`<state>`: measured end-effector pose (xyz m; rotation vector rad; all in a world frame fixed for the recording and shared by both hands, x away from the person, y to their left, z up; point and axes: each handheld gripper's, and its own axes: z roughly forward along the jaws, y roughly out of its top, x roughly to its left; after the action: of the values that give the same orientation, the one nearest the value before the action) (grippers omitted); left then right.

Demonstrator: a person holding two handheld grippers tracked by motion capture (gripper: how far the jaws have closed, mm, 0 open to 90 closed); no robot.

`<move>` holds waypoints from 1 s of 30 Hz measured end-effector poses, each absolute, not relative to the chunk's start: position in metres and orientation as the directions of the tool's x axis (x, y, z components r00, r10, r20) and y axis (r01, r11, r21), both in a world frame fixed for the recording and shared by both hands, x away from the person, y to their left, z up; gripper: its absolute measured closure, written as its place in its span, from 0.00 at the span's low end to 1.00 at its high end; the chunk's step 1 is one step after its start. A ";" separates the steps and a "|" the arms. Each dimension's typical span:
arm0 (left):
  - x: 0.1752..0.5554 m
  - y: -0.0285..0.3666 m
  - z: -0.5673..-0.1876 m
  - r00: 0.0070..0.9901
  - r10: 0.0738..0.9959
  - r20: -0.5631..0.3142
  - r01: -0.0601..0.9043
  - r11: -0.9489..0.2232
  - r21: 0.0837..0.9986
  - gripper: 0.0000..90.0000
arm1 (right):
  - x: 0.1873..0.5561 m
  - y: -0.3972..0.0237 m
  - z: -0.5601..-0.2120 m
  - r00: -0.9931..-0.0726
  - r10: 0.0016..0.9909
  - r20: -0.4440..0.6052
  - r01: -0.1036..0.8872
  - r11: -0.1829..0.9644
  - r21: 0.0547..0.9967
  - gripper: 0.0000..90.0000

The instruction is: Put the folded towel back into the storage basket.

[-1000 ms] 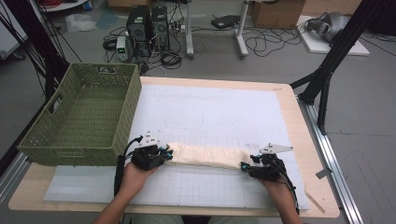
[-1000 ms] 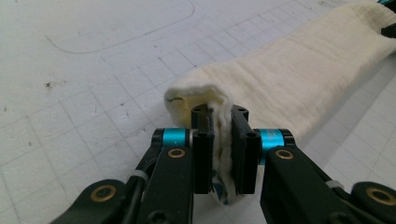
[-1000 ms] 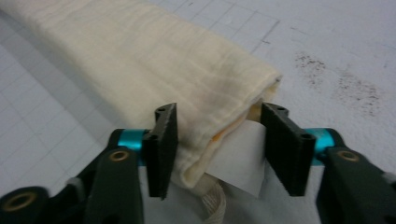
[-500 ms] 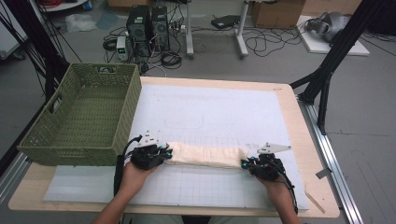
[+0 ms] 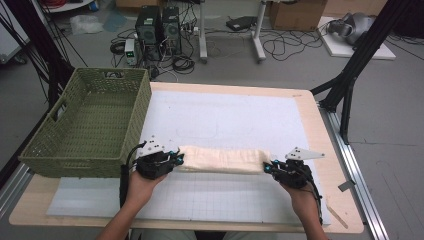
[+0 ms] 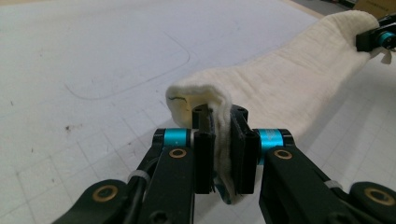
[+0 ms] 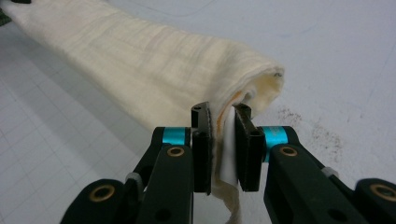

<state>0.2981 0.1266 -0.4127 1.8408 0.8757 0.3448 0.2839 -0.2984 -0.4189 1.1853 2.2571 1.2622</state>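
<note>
A cream folded cloth (image 5: 222,160) lies as a long band across the near part of the white mat (image 5: 225,115). My left gripper (image 5: 177,159) is shut on the cloth's left end. In the left gripper view its pads (image 6: 204,140) pinch the folded edge of the cloth (image 6: 289,79). My right gripper (image 5: 269,167) holds the right end. Its jaws have just been closing, and in the right gripper view the cloth (image 7: 140,60) is pressed between the pads (image 7: 247,140). The left gripper (image 6: 222,116) and the right gripper (image 7: 222,114) both rest low over the mat.
A green woven basket (image 5: 90,125) stands at the left of the table, just beyond my left hand. The wooden table edge (image 5: 330,150) runs along the right. A dark stand leg (image 5: 350,75) rises beyond the right corner.
The right gripper has edged in to the cloth's right end and closed on it. The left hand and the cloth have stayed in place.
</note>
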 end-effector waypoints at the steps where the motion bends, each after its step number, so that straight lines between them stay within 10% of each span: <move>1: 0.298 0.127 -0.411 0.695 0.703 -0.149 0.401 -0.208 0.892 0.90 | 0.284 -0.299 -0.417 -0.619 0.775 0.125 0.509 0.275 0.815 0.88; 30: 0.289 0.177 -0.343 0.646 0.755 -0.111 0.258 -0.079 0.963 0.91 | 0.327 -0.259 -0.342 -0.684 0.730 -0.002 0.226 0.214 0.951 0.89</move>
<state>0.2893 0.1775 -0.3434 1.6441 0.8454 0.5066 0.3271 -0.2591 -0.3424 0.8822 2.0399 1.4782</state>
